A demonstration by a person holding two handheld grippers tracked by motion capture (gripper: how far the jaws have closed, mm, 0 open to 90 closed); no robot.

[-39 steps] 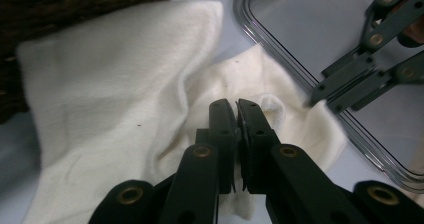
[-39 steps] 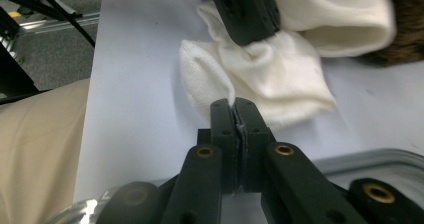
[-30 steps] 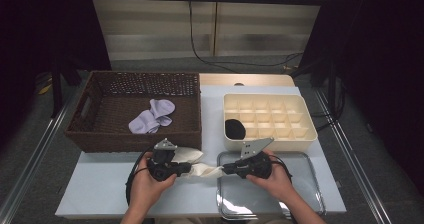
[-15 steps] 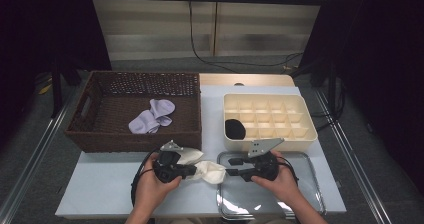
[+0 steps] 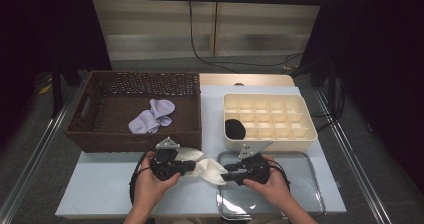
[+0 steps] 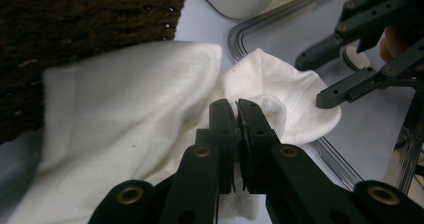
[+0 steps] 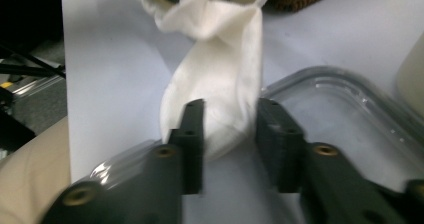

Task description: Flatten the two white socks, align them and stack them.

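A white sock (image 5: pixel 209 169) lies bunched on the table between both grippers, its toe end over the edge of a clear tray (image 5: pixel 300 196). My left gripper (image 5: pixel 194 165) is shut on a fold of the sock (image 6: pixel 280 91), its jaws pressed together (image 6: pixel 237 115). More white fabric (image 6: pixel 120 114) spreads flat beside the basket. My right gripper (image 5: pixel 224 175) is open, and its jaws (image 7: pixel 231 111) stand on either side of the sock's rounded end (image 7: pixel 220 79) without pinching it. The right gripper (image 6: pixel 312 81) also appears across the sock in the left gripper view.
A brown wicker basket (image 5: pixel 100 134) at the back left holds lilac socks (image 5: pixel 152 116). A cream compartment box (image 5: pixel 300 111) at the back right has a dark rolled item (image 5: pixel 235 129) in one cell. The clear tray lies in front of it.
Both hands have drawn a little toward the table's front edge. The white sock, stretched between the grippers earlier, is now bunched up.
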